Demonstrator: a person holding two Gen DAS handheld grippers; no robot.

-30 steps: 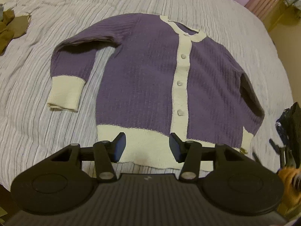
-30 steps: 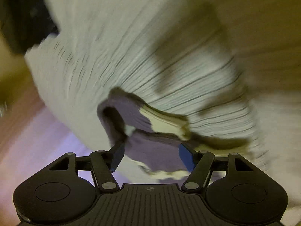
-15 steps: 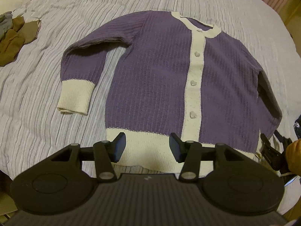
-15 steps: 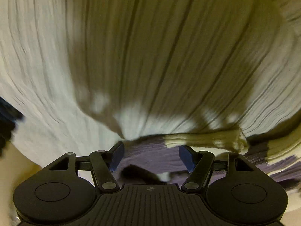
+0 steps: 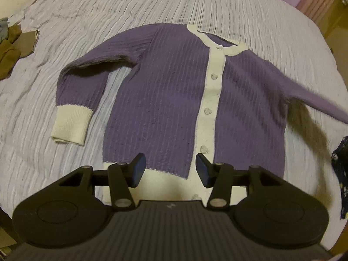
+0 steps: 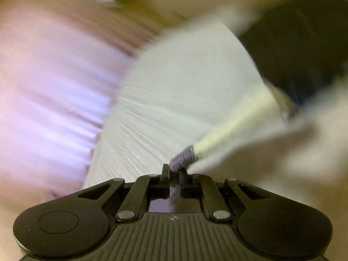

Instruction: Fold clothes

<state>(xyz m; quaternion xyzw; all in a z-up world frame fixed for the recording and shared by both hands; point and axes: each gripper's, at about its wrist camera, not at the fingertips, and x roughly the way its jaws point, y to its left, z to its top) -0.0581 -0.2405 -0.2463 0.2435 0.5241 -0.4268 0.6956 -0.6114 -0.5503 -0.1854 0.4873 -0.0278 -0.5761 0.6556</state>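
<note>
The bed [image 5: 152, 6], covered in a pale ribbed bedspread, fills the left wrist view and carries the work. Ahead of the left gripper [image 5: 170, 169] lies a purple cardigan [image 5: 165, 100] with cream trim, spread flat, front up and buttoned, its cream hem just under and beyond the fingertips and its neckline at the far end. No fold of the body is made yet: the judgement is that the task stands at its opening step, with the garment laid out and the sleeves being dealt with first. The sleeve to the left of that gripper [image 5: 80, 91] lies bent at the elbow beside the body, its cream cuff [image 5: 70, 126] resting on the bedspread, not folded in. The sleeve to the right [image 5: 313, 100] is stretched outward and appears raised off the bed, blurred. The left gripper hangs above the hem with its jaws apart and nothing between them. The right gripper [image 6: 174, 175] has just been closing, and its jaws now pinch the purple knit of that sleeve next to its cream cuff [image 6: 228, 130], which trails away ahead of the fingers. Remaining: both sleeves across the body, then the body folds. A small heap of brown clothes [image 5: 13, 47] lies far left, untouched.
</note>
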